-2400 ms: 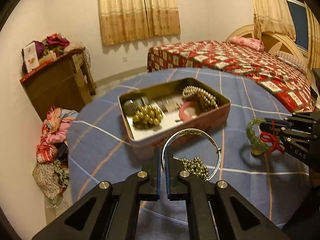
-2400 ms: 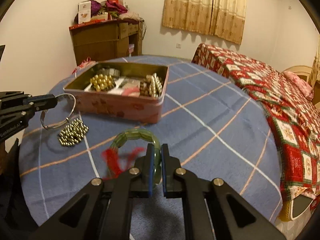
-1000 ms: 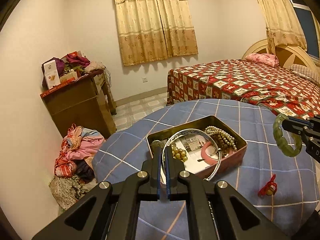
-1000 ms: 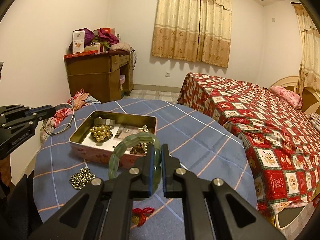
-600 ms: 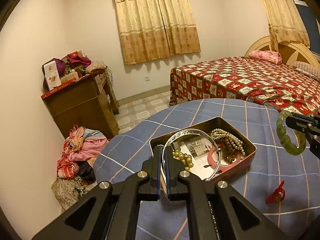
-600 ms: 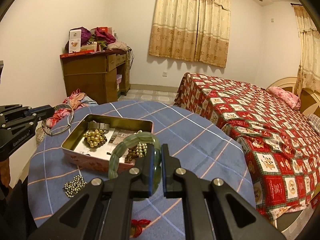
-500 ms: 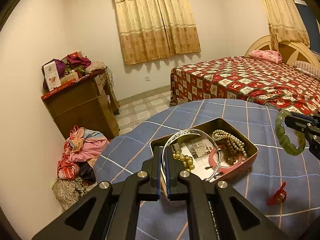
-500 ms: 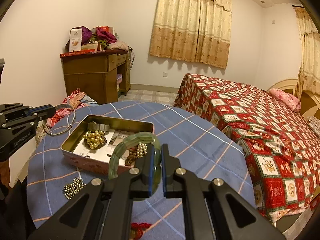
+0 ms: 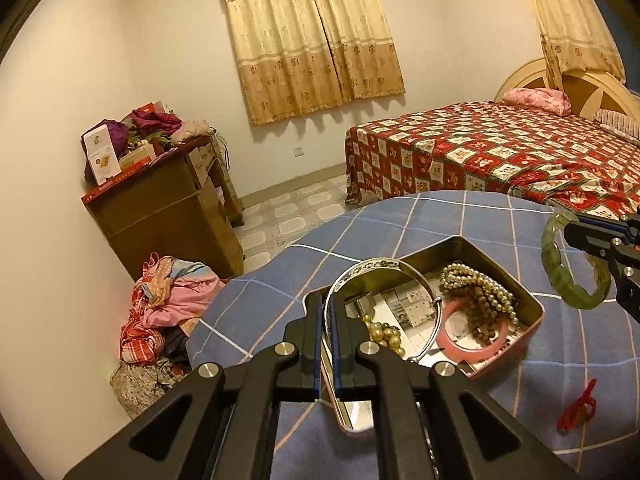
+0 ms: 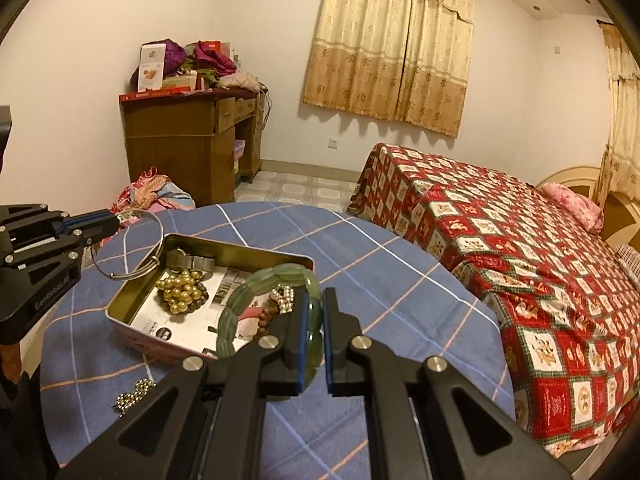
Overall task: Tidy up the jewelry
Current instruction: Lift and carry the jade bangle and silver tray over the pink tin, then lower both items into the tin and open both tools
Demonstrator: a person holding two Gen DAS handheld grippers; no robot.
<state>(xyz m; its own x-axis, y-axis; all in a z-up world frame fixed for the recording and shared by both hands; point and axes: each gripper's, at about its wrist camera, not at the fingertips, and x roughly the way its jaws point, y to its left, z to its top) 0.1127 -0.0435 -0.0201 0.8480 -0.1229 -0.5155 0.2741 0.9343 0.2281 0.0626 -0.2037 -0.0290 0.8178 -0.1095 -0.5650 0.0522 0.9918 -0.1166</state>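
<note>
Both grippers have lifted off the cloth and are now hanging over the tin (image 9: 516,280). The left gripper (image 9: 328,320) is pinching the silver bangle (image 9: 384,263) above the tin's near end; the right gripper (image 10: 312,320) is clamping the green bracelet (image 10: 256,286) above its right side. Pearls (image 9: 476,284) and gold beads (image 10: 182,292) are already lying inside. Metal beads (image 10: 134,394) and a red knot (image 9: 578,406) are waiting beside the tin, so I'd say roughly halfway.
</note>
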